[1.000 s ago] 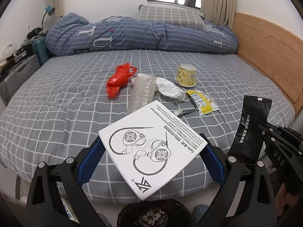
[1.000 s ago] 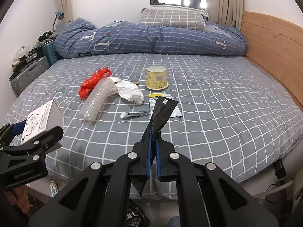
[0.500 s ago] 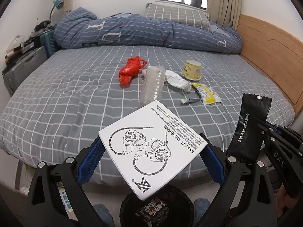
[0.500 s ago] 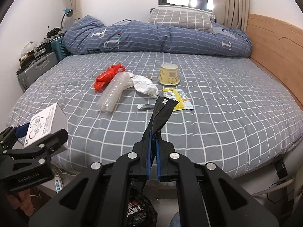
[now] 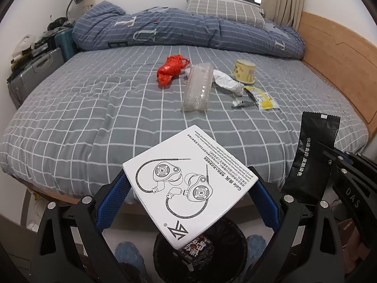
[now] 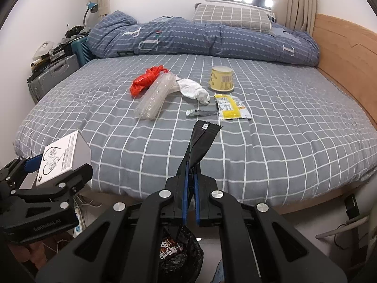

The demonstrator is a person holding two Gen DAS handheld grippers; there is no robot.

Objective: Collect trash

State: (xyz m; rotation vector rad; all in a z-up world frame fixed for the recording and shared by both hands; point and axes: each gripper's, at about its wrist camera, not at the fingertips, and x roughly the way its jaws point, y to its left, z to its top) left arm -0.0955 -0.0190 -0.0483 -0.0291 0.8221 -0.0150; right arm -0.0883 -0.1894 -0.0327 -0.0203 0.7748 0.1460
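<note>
Trash bin (image 5: 200, 254) mouth open below; white box (image 5: 188, 184) overhangs it.

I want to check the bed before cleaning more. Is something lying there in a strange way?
Yes. The yellow cup stands upside down on the bed, wide rim on the sheet. Beside it, the white wrapper is crumpled and the yellow sachet appears torn open.
</note>
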